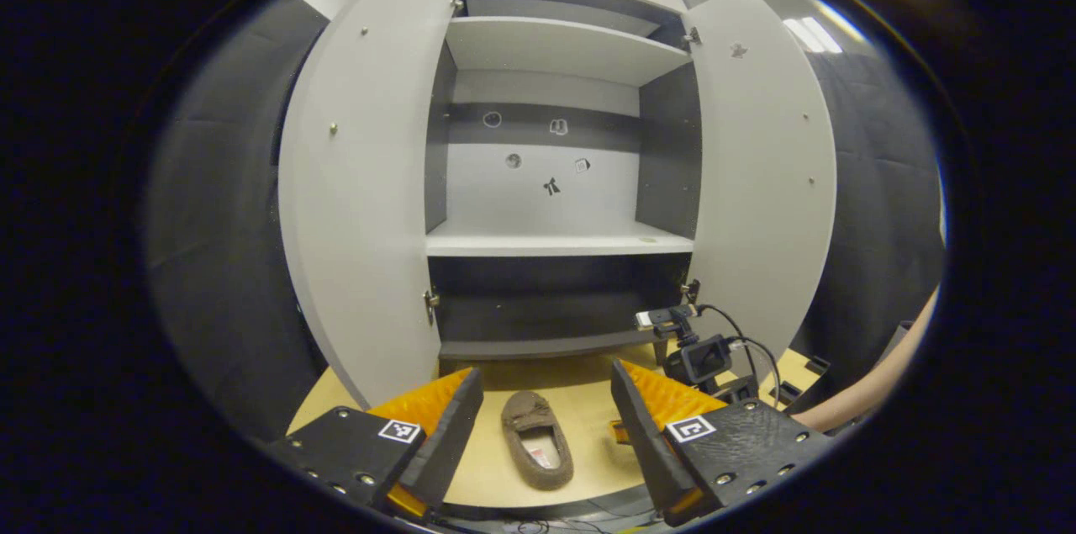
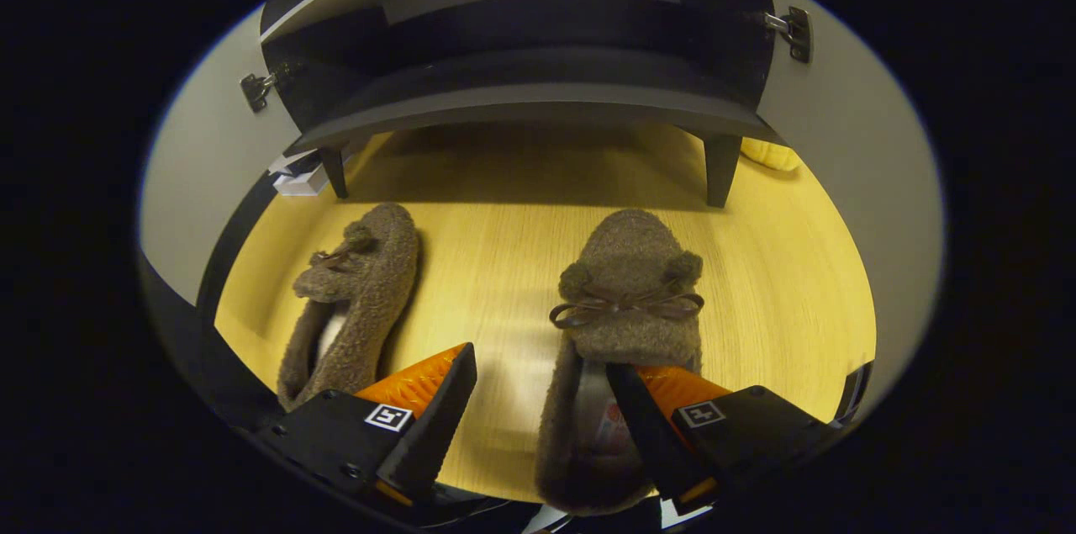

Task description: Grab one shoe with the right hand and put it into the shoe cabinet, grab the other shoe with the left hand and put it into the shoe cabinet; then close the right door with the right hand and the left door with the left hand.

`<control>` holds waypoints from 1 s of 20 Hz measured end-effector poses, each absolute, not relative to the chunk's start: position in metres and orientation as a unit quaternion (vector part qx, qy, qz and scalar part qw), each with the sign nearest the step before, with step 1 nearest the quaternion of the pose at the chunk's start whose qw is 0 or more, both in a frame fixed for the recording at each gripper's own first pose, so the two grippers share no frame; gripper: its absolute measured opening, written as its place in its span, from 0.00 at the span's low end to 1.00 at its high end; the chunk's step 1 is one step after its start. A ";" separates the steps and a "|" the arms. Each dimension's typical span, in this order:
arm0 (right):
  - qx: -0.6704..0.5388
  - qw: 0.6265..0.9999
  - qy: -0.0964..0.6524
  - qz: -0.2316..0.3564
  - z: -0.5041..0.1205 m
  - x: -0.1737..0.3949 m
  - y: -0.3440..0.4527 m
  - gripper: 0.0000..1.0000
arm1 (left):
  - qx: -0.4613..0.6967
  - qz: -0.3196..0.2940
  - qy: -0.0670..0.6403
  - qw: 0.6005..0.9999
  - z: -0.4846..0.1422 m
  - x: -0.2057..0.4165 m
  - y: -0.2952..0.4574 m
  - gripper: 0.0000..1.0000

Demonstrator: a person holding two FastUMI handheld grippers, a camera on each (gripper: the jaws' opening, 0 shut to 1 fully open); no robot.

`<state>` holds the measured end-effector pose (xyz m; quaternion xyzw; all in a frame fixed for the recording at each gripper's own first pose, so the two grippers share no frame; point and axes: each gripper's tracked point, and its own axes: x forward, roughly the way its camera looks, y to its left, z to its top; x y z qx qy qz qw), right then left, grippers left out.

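Two brown fuzzy slippers lie on the wooden floor before the open shoe cabinet (image 2: 521,105). In the right gripper view, my right gripper (image 2: 542,366) is open and low over the right slipper (image 2: 626,307). Its right finger (image 2: 639,408) reaches into the slipper's opening, and its left finger stands outside the slipper's left wall. The left slipper (image 2: 353,298) lies apart to the left. In the left gripper view, my left gripper (image 1: 546,374) is open and empty, held back above the left slipper (image 1: 538,441). The right gripper (image 1: 698,357) shows low near the cabinet's right door.
Both grey doors, left door (image 1: 361,181) and right door (image 1: 761,172), stand wide open. The white middle shelf (image 1: 555,244) and the dark bottom shelf (image 1: 546,345) are bare. The cabinet stands on short dark legs (image 2: 723,168). A person's forearm (image 1: 874,387) comes in from the right. A yellow object (image 2: 769,154) lies behind the right door.
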<state>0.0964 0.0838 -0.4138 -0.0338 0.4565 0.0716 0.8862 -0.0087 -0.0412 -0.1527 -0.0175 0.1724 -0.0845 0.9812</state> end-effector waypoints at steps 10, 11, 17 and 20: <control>-0.162 0.871 0.464 0.008 -0.429 0.106 0.056 0.36 | -0.060 -0.060 0.195 0.977 -0.167 0.008 -0.036 0.89; -0.169 0.866 0.470 0.010 -0.429 0.106 0.053 0.36 | -0.059 -0.059 0.195 0.977 -0.167 0.009 -0.036 0.89; -0.123 0.855 0.500 0.064 -0.423 0.089 0.050 0.05 | -0.026 -0.056 0.196 0.979 -0.165 0.001 -0.034 0.89; -0.149 0.854 0.491 0.082 -0.409 0.062 0.043 0.05 | 0.004 -0.046 0.194 0.980 -0.163 -0.006 -0.031 0.89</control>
